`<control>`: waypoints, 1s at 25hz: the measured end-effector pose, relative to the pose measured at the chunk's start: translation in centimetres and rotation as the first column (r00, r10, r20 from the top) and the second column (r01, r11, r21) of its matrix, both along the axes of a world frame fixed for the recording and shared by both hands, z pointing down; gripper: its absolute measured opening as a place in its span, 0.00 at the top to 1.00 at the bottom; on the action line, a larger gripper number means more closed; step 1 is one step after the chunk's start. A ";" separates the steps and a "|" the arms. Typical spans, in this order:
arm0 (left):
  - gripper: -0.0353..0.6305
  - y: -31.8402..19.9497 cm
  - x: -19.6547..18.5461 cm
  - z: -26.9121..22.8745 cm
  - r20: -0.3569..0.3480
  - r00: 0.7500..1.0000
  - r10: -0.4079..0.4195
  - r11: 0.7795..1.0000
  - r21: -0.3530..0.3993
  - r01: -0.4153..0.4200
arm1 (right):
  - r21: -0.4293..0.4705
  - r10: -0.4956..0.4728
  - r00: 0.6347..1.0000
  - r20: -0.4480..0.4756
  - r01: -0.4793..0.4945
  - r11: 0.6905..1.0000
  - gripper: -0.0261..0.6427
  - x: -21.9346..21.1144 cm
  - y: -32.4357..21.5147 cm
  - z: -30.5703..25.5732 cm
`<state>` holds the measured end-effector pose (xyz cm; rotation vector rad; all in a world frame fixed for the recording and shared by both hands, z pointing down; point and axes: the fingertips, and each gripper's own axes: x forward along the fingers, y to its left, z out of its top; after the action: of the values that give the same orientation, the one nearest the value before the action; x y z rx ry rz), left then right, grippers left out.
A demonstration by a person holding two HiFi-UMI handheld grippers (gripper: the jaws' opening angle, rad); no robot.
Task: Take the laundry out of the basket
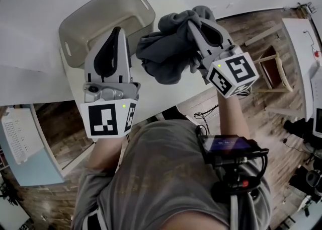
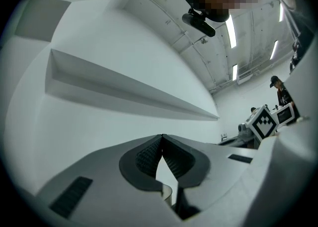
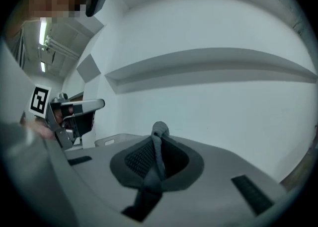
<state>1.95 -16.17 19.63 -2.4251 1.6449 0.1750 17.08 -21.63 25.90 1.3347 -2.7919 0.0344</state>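
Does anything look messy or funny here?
Nothing is spilled or broken. The only untidy thing is the grey clothing, scrunched into a lump and pinched in the shut right gripper beside the basket, not in it. The basket looks empty on the white table.

A: Floor?
B: Wood planks (image 1: pixel 261 105). Wooden chair (image 1: pixel 274 68) right of the white table (image 1: pixel 30 12).
A: Walls, light?
B: White wall (image 3: pixel 223 121), long ledge (image 3: pixel 208 67), ceiling strip lights (image 2: pixel 232 30).
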 end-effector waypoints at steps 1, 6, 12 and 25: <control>0.94 0.0 0.0 0.1 0.001 1.000 -0.004 1.000 -0.004 0.004 | -0.020 -0.003 1.000 -0.004 0.003 1.000 0.92 -0.2 -0.1 1.4; 0.94 -0.3 0.0 0.7 0.012 1.000 -0.018 1.000 -0.022 0.019 | -0.102 -0.018 0.999 -0.031 0.015 0.995 0.92 -1.3 -0.4 8.2; 0.94 -0.5 0.1 0.8 0.034 0.999 -0.034 0.999 -0.034 0.035 | -0.120 -0.044 0.997 -0.064 0.036 0.992 0.92 -3.0 -0.7 14.0; 0.93 -0.3 -1.6 0.6 0.028 0.996 -0.082 0.996 -0.022 0.082 | -0.096 -0.054 0.996 -0.071 0.047 0.994 0.77 -4.8 -1.7 13.2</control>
<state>0.32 -16.50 20.20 -2.3602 1.7403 0.1113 12.25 -23.30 39.06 1.2187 -2.7251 0.1107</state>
